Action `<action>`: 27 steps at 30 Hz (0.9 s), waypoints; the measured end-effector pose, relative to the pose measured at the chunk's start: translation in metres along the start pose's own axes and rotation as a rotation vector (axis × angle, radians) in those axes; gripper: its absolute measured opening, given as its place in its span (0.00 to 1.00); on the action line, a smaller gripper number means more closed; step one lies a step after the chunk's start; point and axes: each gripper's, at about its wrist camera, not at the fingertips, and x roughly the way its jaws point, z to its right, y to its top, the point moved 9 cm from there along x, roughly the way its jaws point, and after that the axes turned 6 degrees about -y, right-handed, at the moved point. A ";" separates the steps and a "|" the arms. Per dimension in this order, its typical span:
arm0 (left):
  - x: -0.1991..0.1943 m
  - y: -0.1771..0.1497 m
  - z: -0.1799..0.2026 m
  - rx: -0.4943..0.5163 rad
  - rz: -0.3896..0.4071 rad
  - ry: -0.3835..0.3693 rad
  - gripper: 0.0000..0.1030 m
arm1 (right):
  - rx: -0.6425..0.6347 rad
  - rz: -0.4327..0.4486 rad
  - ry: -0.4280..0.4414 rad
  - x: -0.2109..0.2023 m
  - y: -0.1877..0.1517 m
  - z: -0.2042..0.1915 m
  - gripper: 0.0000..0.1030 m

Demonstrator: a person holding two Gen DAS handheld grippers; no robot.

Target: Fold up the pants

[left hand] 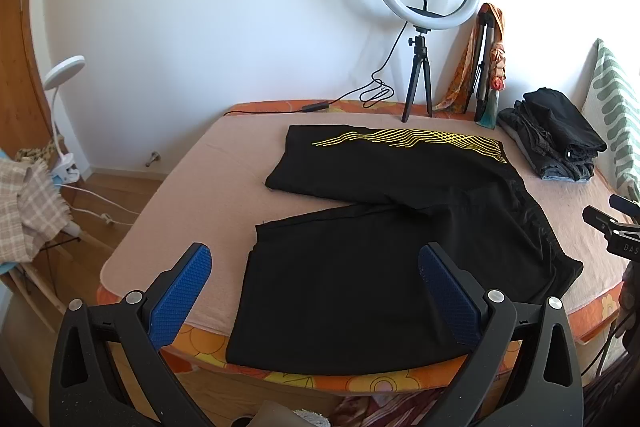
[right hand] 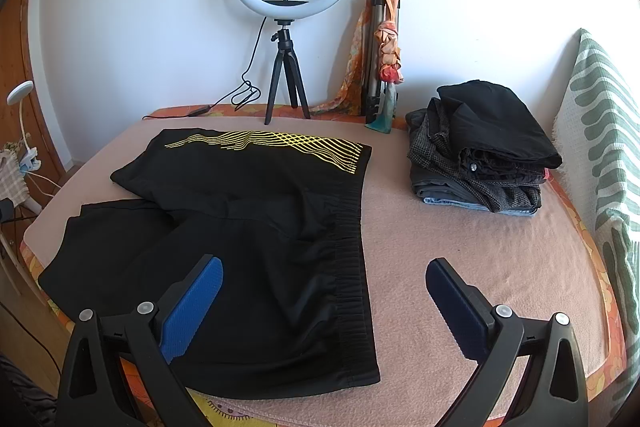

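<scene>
Black shorts (left hand: 384, 227) with a yellow wave print lie spread flat on the pink-covered table (left hand: 192, 187), both legs pointing left, waistband to the right. They also show in the right wrist view (right hand: 248, 235). My left gripper (left hand: 316, 287) is open and empty, hovering above the near leg at the table's front edge. My right gripper (right hand: 324, 303) is open and empty, hovering above the elastic waistband (right hand: 352, 267) near the front. The right gripper's tip shows at the right edge of the left wrist view (left hand: 612, 227).
A ring light on a small tripod (right hand: 288, 27) stands at the back with its cable. A folded tripod with an orange scarf (right hand: 384, 47) leans on the wall. A stack of folded clothes (right hand: 480, 151) sits back right. A green-white cushion (right hand: 604, 147) lines the right side.
</scene>
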 end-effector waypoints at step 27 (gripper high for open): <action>-0.001 -0.002 -0.001 0.000 -0.007 0.002 1.00 | 0.000 0.000 0.000 0.000 0.000 -0.001 1.00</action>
